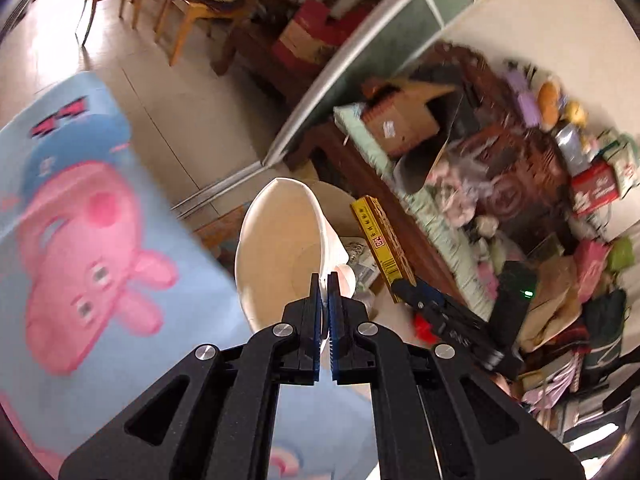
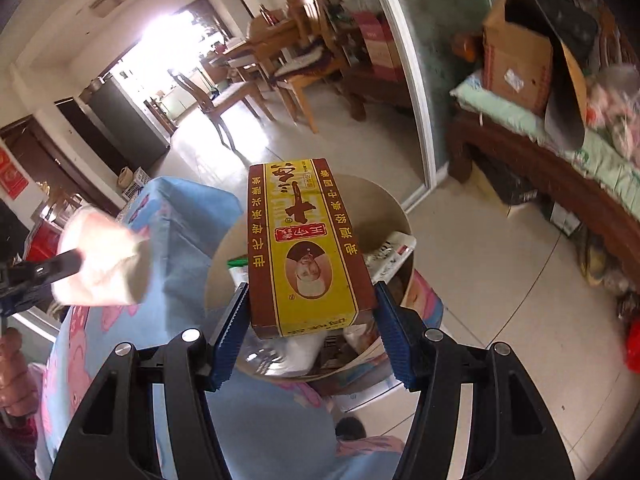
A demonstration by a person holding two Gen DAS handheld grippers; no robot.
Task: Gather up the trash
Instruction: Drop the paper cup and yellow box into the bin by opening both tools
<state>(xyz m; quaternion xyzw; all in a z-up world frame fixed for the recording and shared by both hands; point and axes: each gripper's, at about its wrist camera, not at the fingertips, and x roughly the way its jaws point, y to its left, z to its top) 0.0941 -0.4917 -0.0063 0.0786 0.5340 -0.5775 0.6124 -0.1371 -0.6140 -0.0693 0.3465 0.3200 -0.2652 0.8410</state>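
The left tool (image 1: pixel 324 280) pinches the rim of a white paper cup (image 1: pixel 280 248) above the blue cartoon-print table (image 1: pixel 100 208). The right tool (image 2: pixel 312 320) grips a yellow and brown box (image 2: pixel 304 244) by its sides, over a round bin (image 2: pixel 394 208) already holding wrappers and a clear bottle (image 2: pixel 264 354).

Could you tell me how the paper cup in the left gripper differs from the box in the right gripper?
The paper cup is white, plain and round; the box is yellow and brown, printed and rectangular. The left gripper pinches only the cup's thin rim, nearly shut; the right gripper spans the box's full width. Both are held near the trash bin.
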